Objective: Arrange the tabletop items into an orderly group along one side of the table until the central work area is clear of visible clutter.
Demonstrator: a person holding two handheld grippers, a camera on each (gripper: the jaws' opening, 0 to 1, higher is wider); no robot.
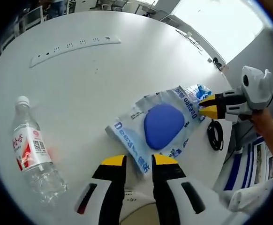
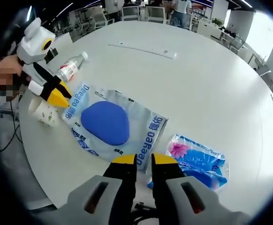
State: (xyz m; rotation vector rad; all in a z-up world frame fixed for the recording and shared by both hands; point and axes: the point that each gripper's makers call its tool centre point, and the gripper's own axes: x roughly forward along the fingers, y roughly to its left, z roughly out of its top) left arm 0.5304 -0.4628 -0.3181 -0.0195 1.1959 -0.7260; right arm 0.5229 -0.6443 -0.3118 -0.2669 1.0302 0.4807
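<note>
**On round white table: both grippers on one Deeyeo pack, tear/slip risk**

At centre of left gripper view, Deeyeo wet-wipe pack w/ blue lid, lying flat on white table. Left gripper at 6 o'clock, yellow tips nearly closed on pack's near edge; looks pinched, not certain. Right gripper at 3 o'clock, tips closed at far edge of same pack, apparently gripping film.

Elsewhere: water bottle at 8 o'clock, lying down, well apart from pack. Power strip at 11 o'clock, far side. Black cable at 4 o'clock, near table rim. From right gripper view: blue tissue packet at 4 o'clock, just beside wipes; paper cup at 9 o'clock by table edge.

Risks, judged:
- Opposite pulls → thin film stretches/tears, or one edge slips out.
- Pack dragged toward cup → cup tipped off edge.
- Bottle on side → rolls if bumped.
- Cable near rim → snag on sweep.
</note>
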